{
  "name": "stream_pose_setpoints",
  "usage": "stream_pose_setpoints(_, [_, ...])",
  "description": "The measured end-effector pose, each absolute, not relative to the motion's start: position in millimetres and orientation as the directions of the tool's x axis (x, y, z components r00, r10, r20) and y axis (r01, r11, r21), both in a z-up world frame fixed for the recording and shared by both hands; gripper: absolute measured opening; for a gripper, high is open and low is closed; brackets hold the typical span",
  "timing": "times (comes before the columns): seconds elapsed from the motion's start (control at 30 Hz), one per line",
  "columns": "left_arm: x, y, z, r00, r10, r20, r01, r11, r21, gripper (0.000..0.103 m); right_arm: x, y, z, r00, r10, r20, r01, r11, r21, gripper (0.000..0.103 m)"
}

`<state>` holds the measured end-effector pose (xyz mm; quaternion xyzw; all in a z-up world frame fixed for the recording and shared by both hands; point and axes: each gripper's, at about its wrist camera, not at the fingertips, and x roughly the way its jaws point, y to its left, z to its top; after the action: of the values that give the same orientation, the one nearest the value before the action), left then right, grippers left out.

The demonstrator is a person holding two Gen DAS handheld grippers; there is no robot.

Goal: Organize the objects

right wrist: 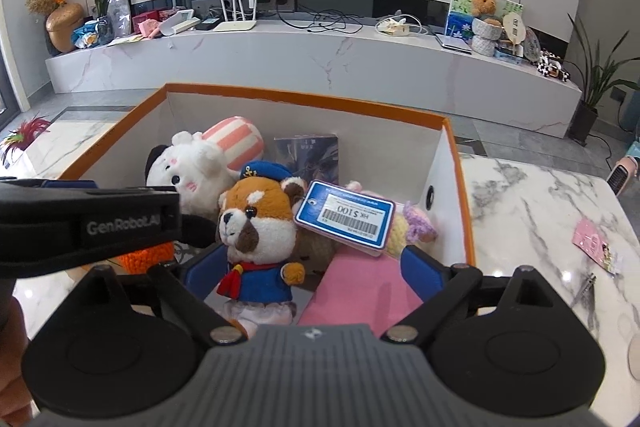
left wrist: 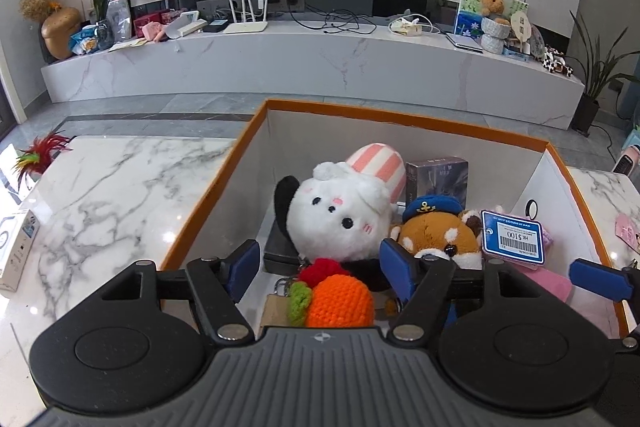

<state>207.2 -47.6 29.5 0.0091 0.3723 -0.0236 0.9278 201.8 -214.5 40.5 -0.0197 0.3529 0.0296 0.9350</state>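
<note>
Orange-rimmed box on the marble table holds the white plush, sailor plush and crocheted orange. Both the left gripper and right gripper hover over it, fingers spread wide, gripping nothing.

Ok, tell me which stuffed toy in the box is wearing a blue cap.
The brown-and-white red panda plush, dressed in a blue sailor outfit with an anchor on its cap. The white plush beside it has a pink-striped hat instead.
</note>
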Motion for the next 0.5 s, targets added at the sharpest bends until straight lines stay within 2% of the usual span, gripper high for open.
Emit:
stream_pose_setpoints(0.4, [168, -27, 39, 0.735, -0.018, -0.678, 0.027, 1.000, 0.003, 0.081, 168, -214, 60, 0.762, -0.011, -0.647, -0.041, 0.997, -0.066, 0.098])
stream_pose_setpoints(0.5, [154, -19, 43, 0.747, -0.012, -0.665, 0.020, 1.000, 0.004, 0.085, 159, -215, 63, 0.765, -0.021, -0.644, -0.037, 0.996, -0.077, 0.098])
